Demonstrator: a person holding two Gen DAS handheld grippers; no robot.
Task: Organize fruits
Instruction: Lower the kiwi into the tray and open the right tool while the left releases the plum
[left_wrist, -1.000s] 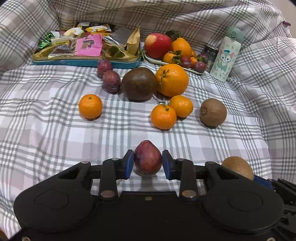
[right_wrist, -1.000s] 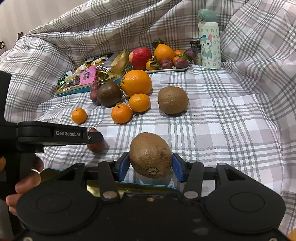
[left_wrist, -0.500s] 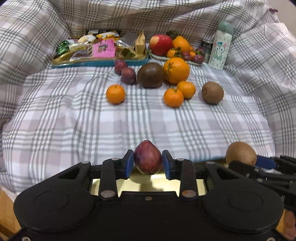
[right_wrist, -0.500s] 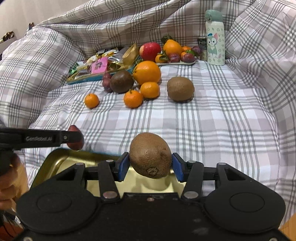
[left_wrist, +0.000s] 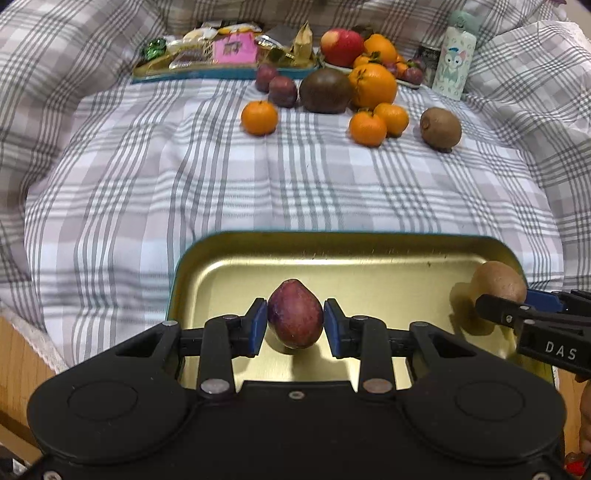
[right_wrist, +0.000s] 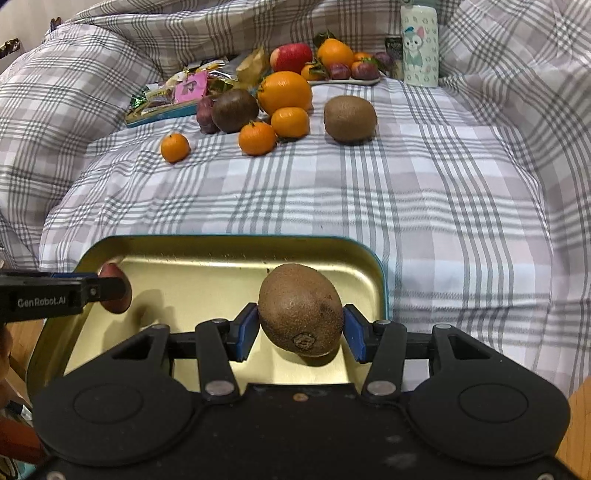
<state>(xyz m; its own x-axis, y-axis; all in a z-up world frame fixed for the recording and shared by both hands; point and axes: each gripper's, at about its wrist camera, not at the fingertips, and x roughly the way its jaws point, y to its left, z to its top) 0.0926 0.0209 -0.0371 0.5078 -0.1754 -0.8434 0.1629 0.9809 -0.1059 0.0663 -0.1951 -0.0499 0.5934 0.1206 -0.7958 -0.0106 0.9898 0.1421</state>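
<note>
My left gripper (left_wrist: 295, 324) is shut on a dark red plum (left_wrist: 294, 314), held over the gold tray (left_wrist: 332, 243) at the near edge of the bed. My right gripper (right_wrist: 300, 332) is shut on a brown kiwi (right_wrist: 300, 308) over the same tray (right_wrist: 229, 244), toward its right end. Each gripper shows in the other view: the kiwi (left_wrist: 498, 282) at the right edge, the plum (right_wrist: 116, 291) at the left. On the plaid blanket beyond lie several tangerines (left_wrist: 259, 117), a big orange (left_wrist: 373, 85), a dark round fruit (left_wrist: 325, 90), two plums (left_wrist: 282, 91) and another kiwi (left_wrist: 440, 128).
At the back stand a snack tray (left_wrist: 221, 55) with packets, a plate of fruit with a red apple (left_wrist: 341, 42), and a pale bottle (left_wrist: 454, 64) with a cartoon cat. Blanket folds rise on both sides. Wooden floor (left_wrist: 18, 354) shows by the tray.
Both grippers drew back from the fruit pile toward the near edge, each still gripping its fruit. The gold tray has come fully into view beneath them.
</note>
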